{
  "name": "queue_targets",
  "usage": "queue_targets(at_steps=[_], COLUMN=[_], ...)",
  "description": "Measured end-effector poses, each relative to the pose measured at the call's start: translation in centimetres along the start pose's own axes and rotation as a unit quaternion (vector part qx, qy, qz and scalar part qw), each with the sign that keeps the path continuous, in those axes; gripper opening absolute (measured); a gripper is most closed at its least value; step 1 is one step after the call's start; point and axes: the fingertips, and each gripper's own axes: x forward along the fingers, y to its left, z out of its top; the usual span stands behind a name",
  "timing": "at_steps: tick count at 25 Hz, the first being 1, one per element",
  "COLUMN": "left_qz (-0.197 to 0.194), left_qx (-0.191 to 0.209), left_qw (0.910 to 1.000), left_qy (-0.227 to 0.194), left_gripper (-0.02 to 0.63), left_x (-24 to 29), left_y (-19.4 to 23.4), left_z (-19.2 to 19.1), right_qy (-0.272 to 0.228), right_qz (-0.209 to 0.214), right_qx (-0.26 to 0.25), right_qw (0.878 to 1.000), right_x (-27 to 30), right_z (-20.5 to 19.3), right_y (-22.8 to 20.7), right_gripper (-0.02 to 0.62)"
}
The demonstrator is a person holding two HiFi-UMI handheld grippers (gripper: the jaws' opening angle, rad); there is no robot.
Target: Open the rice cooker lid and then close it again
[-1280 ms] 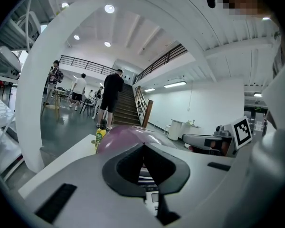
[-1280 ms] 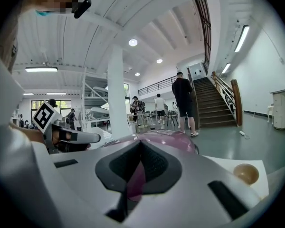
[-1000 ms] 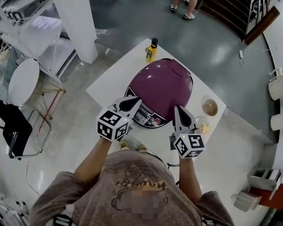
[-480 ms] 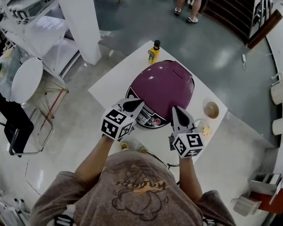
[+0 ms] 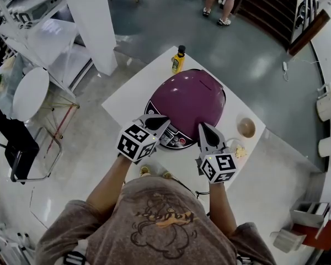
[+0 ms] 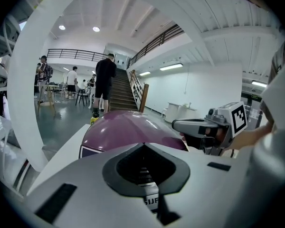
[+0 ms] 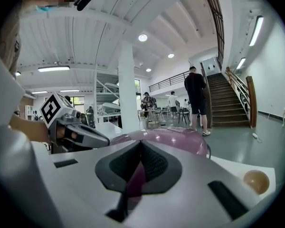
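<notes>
A purple rice cooker (image 5: 190, 101) stands on the white table (image 5: 132, 90) with its domed lid down and its control panel (image 5: 174, 139) facing me. My left gripper (image 5: 159, 120) hovers at the cooker's front left, its jaws shut with nothing between them. At the front right edge of the lid my right gripper (image 5: 201, 127) is also shut and empty. In the left gripper view the cooker (image 6: 123, 129) lies just beyond the closed tips (image 6: 143, 144). The right gripper view shows the lid (image 7: 175, 139) past its own closed tips (image 7: 141, 142).
A yellow bottle (image 5: 178, 58) stands on the table behind the cooker. A brown bowl (image 5: 246, 127) and a small dish of food (image 5: 240, 150) sit at the cooker's right. A white pillar (image 5: 91, 21), a round table (image 5: 28, 93) and a black chair (image 5: 14, 148) are on the left.
The left gripper has tilted a little at the cooker's front. The right gripper has stayed where it was, and the lid is still down.
</notes>
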Motion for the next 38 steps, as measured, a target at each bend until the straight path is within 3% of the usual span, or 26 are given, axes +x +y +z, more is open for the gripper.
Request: queue_targets(at_steps=[4,13,23,32,38], left_qz=[-0.004,-0.015,-0.029,-0.04,-0.034], left_qx=[0.027,0.015,0.006,-0.013,0.009], left_qw=[0.9993,0.9992,0.999,0.9986,0.9982], left_qy=[0.028,0.033,0.032,0.033,0.048], left_gripper=[0.021,0.021,0.021,0.021,0.02], left_x=[0.6,0.5,0.3,-0.1,0.7], left_y=[-0.6,-0.7,-0.8,-0.6,-0.9], left_z=[-0.4,-0.3,-0.2,-0.4,-0.3], right_qy=[0.003,0.019,0.065,0.07,0.071], right_qz=[0.0,-0.004,-0.005,0.0,-0.002], right_qx=[0.003,0.001,-0.034,-0.035,-0.033], right_qw=[1.0,1.0,0.997,0.997,0.997], right_x=[-0.1,0.1,0.7,0.7,0.8], right_z=[-0.2,-0.7,-1.7,-1.9,-1.9], right_y=[-0.1,-0.3,0.0,0.0,-0.1], right_gripper=[0.003,0.009,0.004,0.005,0.005])
